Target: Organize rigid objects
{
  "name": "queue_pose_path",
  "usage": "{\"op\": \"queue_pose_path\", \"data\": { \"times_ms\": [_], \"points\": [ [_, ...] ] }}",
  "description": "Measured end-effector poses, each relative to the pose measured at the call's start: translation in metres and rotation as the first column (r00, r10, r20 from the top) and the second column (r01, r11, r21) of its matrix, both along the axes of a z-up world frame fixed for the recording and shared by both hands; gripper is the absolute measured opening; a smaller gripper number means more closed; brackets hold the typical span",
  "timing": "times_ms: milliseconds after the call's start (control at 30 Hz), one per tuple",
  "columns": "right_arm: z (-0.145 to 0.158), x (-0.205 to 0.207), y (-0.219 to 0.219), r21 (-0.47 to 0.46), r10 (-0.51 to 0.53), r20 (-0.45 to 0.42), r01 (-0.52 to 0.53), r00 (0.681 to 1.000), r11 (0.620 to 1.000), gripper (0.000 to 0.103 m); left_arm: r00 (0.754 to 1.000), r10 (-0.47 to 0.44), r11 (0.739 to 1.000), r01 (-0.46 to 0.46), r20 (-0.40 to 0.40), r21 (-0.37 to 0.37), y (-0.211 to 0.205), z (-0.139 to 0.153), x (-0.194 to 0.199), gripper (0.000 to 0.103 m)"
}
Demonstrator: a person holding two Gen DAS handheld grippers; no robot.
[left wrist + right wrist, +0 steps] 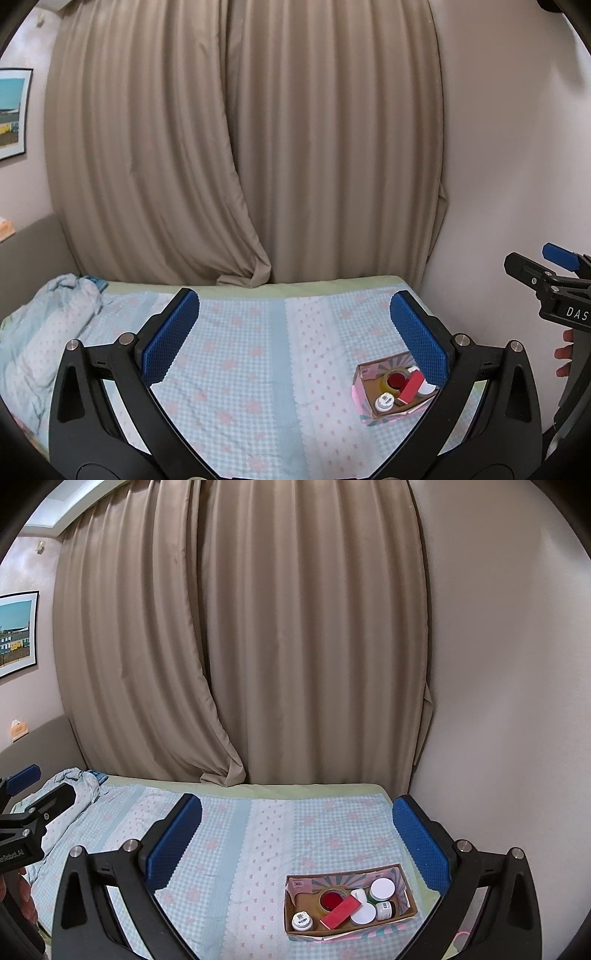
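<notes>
An open cardboard box (408,888) with pink and teal sides sits on the bed at the lower right; it also shows in the left wrist view (364,397). Inside lie a tape roll with a red centre (331,899), a flat red block (340,914), several small white-lidded jars (382,888) and a labelled jar (302,921). My left gripper (295,332) is open and empty, held above the bed to the left of the box. My right gripper (295,836) is open and empty, above and behind the box.
The bed carries a blue checked quilt (229,849) with pink flowers. A bunched blanket (44,325) lies at the left end. Beige curtains (258,646) hang behind the bed, a wall (498,701) stands on the right, and a framed picture (16,631) hangs on the left.
</notes>
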State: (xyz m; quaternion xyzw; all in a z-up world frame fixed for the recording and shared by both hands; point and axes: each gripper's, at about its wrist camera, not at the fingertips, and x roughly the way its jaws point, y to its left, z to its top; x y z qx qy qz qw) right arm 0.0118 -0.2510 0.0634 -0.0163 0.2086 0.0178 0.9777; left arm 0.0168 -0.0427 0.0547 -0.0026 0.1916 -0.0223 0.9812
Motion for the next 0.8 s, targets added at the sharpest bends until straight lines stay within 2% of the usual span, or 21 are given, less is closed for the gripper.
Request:
{"op": "queue_pose_path", "data": {
  "times_ms": [800],
  "points": [
    [-0.0035, 0.0062, 0.004, 0.009, 0.013, 0.005, -0.013, 1.0, 1.0, 0.103, 1.0, 0.009, 1.0, -0.009, -0.005, 0.001, 0.0042, -0.0022, -0.0056, 0.103]
  ]
}}
